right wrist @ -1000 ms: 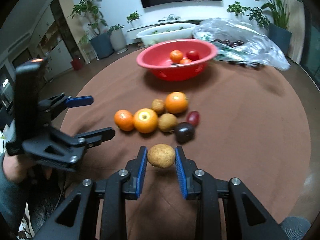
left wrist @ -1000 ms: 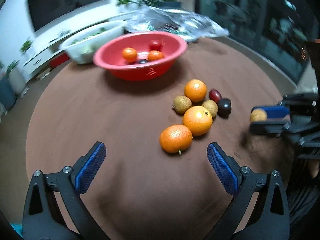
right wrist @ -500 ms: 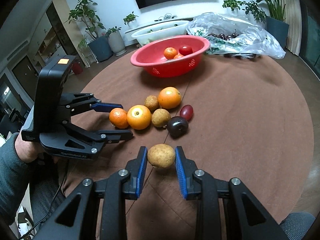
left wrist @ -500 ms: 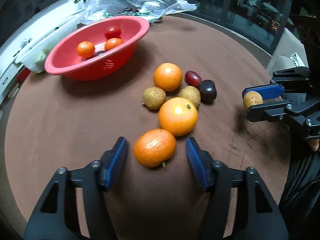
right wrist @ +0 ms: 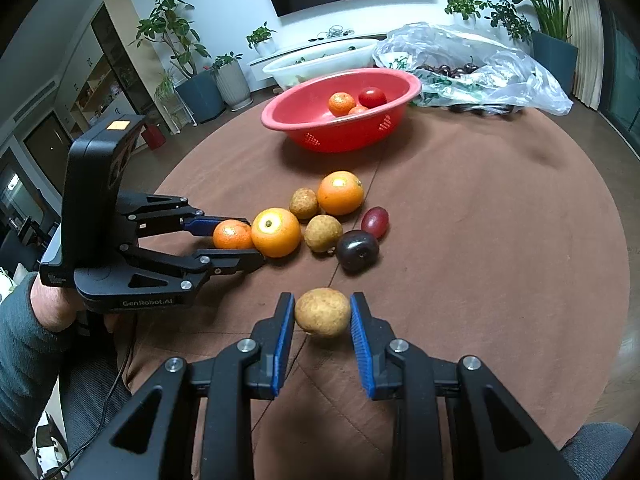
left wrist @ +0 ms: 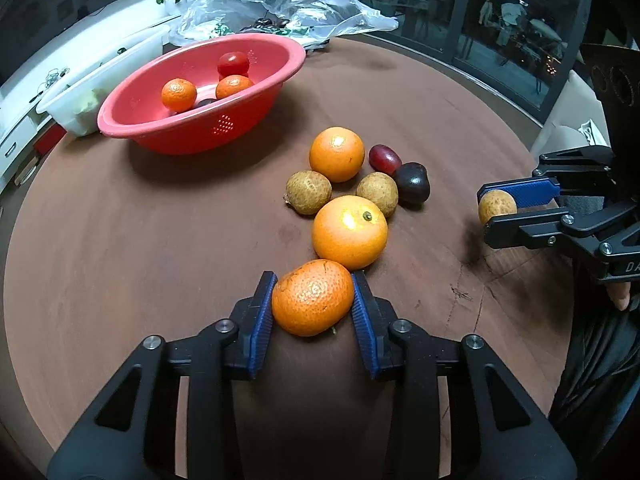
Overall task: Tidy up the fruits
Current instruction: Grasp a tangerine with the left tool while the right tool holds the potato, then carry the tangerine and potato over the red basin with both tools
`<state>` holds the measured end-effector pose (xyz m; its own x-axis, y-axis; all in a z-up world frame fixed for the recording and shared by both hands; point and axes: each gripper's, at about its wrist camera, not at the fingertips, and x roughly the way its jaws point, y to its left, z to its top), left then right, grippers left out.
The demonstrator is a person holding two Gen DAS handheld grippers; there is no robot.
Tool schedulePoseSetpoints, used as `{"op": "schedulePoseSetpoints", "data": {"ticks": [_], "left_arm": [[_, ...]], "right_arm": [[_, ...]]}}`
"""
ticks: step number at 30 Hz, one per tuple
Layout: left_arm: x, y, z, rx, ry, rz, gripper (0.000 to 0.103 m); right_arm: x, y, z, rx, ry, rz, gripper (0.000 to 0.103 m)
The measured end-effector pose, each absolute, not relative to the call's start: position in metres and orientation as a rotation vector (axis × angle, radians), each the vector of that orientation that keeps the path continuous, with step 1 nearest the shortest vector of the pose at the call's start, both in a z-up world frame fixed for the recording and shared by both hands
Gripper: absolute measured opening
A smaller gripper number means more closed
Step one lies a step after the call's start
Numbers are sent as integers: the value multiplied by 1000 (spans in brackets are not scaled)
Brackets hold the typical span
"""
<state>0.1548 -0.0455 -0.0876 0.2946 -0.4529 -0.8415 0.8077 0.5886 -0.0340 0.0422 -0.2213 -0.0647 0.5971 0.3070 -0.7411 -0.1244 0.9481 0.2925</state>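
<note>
Left gripper (left wrist: 313, 298): jaws have just been closing, and the blue pads now press both sides of the small rough-skinned orange mandarin (left wrist: 312, 297), which sits on the round brown table (left wrist: 120, 240) at 6 o'clock in the left wrist view. The mandarin touches the larger smooth orange (left wrist: 349, 232), just beyond it at 12 o'clock.

Right gripper (right wrist: 322, 314): clamped on a tan, speckled round fruit (right wrist: 322, 312), held at 6 o'clock in the right wrist view.

Loose cluster past the smooth orange: two more tan speckled fruits (left wrist: 308, 192), a second orange (left wrist: 337, 154), a red oval fruit (left wrist: 385, 157) and a dark purple plum (left wrist: 412, 183).

Red plastic colander bowl (left wrist: 224, 124) sits at 11 o'clock of the cluster, well apart, holding two small mandarins and a red tomato. A crumpled clear plastic bag (left wrist: 280, 12) lies behind it.
</note>
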Motion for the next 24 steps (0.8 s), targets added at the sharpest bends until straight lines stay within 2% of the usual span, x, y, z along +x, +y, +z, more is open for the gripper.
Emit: {"op": "schedulePoseSetpoints", "data": {"ticks": [13,24], "left_arm": [[152,-8,-65,259,930,-775,34],[188,7,1,104,822,-701,34]], "right_arm": [[45,-227,-63,247,897,247,31],[74,-283,-18,293,811,151,31]]}}
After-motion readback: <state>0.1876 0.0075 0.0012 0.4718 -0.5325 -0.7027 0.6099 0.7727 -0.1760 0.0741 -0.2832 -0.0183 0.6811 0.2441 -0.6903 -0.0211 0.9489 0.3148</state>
